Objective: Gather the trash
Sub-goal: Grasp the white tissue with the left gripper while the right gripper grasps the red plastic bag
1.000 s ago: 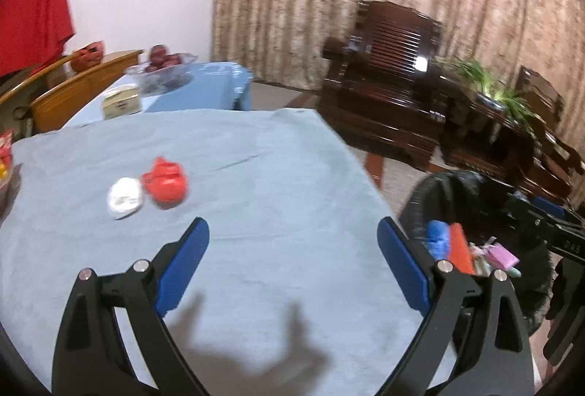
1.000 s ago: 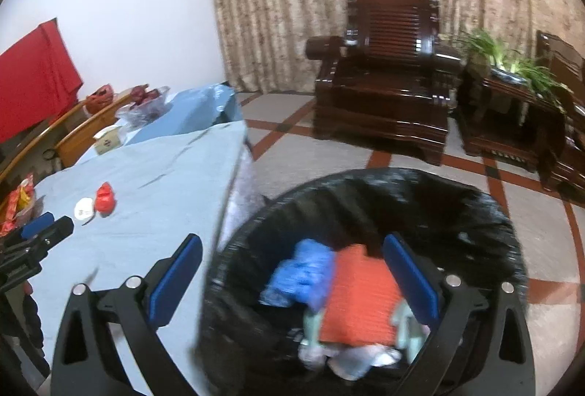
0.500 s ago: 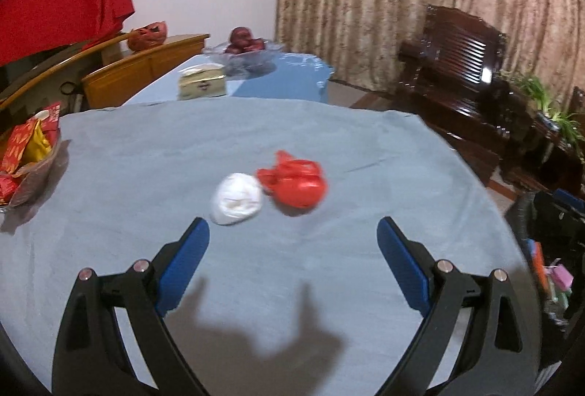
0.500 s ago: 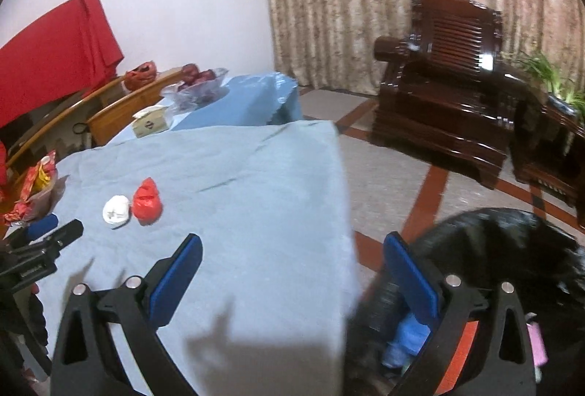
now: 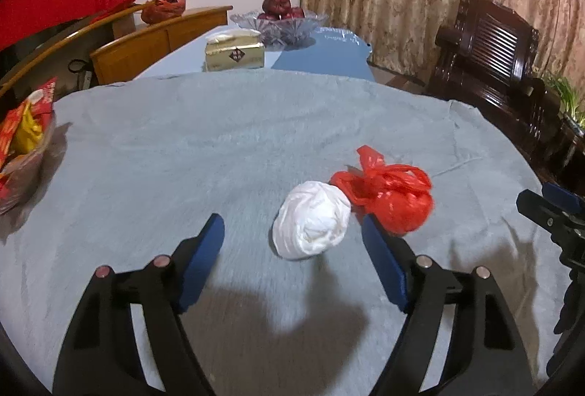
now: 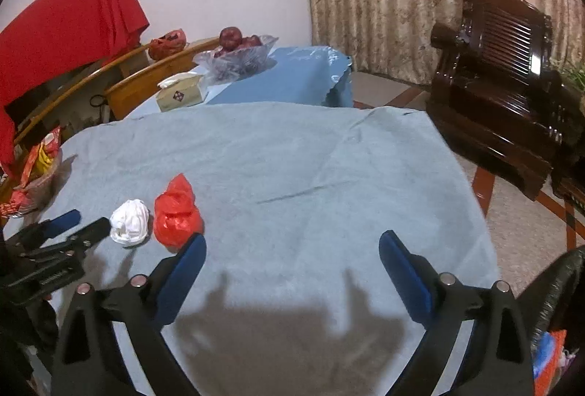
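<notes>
A crumpled white bag [image 5: 310, 220] and a knotted red plastic bag [image 5: 387, 193] lie side by side on the blue-grey tablecloth [image 5: 219, 140]. My left gripper [image 5: 292, 246] is open, with the white bag just ahead between its fingers and the red bag by the right finger. My right gripper [image 6: 290, 264] is open and empty over the cloth, with the white bag [image 6: 129, 222] and the red bag [image 6: 177, 213] to its left. The left gripper [image 6: 78, 222] shows at the left of the right wrist view. The black-lined trash bin [image 6: 555, 315] is at the lower right.
A basket of snack packets [image 5: 22, 144] sits at the table's left edge. A tissue box [image 5: 234, 52] and a fruit bowl [image 5: 279, 21] stand on the far blue table. Dark wooden armchairs [image 6: 501, 82] stand to the right. Wooden chairs [image 5: 153, 41] are at the far left.
Both grippers have swung left from the trash bin to the table. The left gripper has closed in on the white and red bags. Both stay open.
</notes>
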